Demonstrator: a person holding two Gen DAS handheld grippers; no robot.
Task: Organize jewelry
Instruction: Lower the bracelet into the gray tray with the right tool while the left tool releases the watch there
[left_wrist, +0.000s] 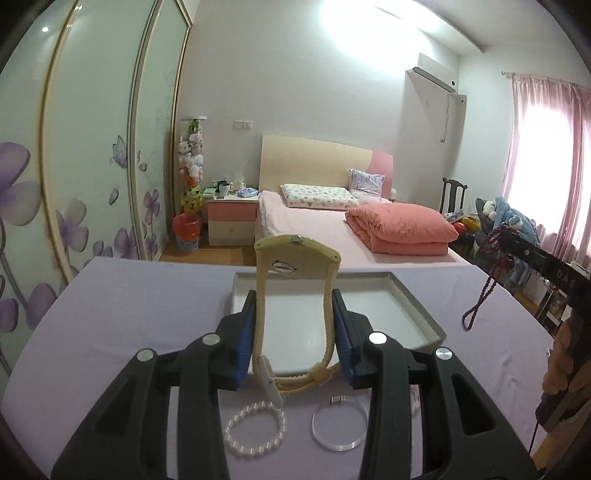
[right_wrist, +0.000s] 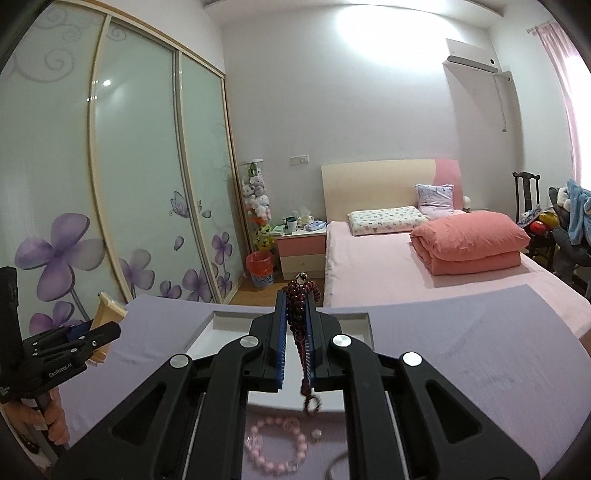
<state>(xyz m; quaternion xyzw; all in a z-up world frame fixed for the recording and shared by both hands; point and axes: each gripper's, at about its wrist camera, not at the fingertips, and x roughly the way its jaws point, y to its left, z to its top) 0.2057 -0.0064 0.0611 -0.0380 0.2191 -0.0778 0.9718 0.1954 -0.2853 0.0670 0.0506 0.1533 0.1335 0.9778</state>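
Gripping watch (left_wrist: 295, 314), left gripper (left_wrist: 295, 332) raised.

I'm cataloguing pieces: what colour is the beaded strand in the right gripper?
Dark red, almost garnet, beaded strand; clearest in the right wrist view.

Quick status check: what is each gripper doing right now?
Left gripper: closed on the cream watch, lifted above the white tray.
Right gripper: shut on the dark red bead strand.
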